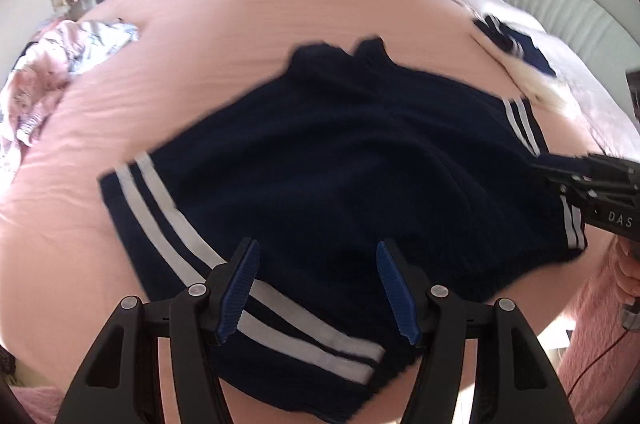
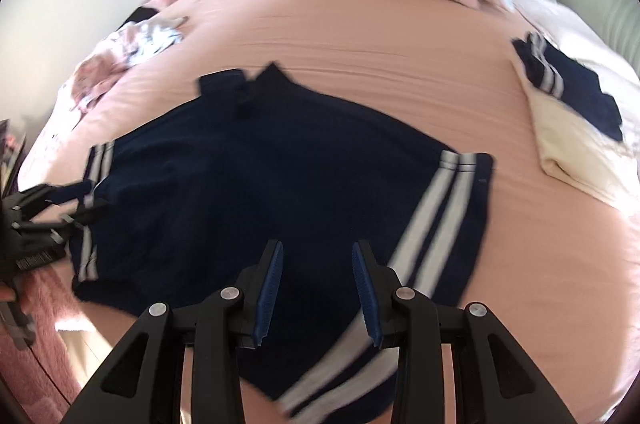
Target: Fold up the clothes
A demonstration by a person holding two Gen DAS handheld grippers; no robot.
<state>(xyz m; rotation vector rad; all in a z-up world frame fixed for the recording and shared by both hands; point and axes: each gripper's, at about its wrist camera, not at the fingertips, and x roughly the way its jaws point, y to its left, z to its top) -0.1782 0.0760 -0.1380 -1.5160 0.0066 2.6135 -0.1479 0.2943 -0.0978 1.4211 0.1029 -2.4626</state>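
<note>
1. Navy shorts (image 1: 340,152) with white side stripes lie spread across the pink bedsheet (image 1: 280,20), waistband nearest the cameras, legs pointing towards the pillows.
2. Left gripper (image 1: 318,290) hangs over the near striped edge, jaws apart, nothing pinched between the blue pads.
3. Right gripper (image 2: 318,290) hovers over the waistband middle, jaws parted more narrowly, also empty.
4. Further out: a folded navy garment (image 2: 572,92) sits on a cream piece at the bed's right side, well apart; crumpled floral clothes (image 1: 60,72) wait on the left.
5. Risk, as I judge it: the fabric looks rumpled, so a pinch may catch one layer only and the fold would come out skewed.
6. Writing: "DAS" shows on the right gripper's body in the left view; the rest is cut off.
</note>
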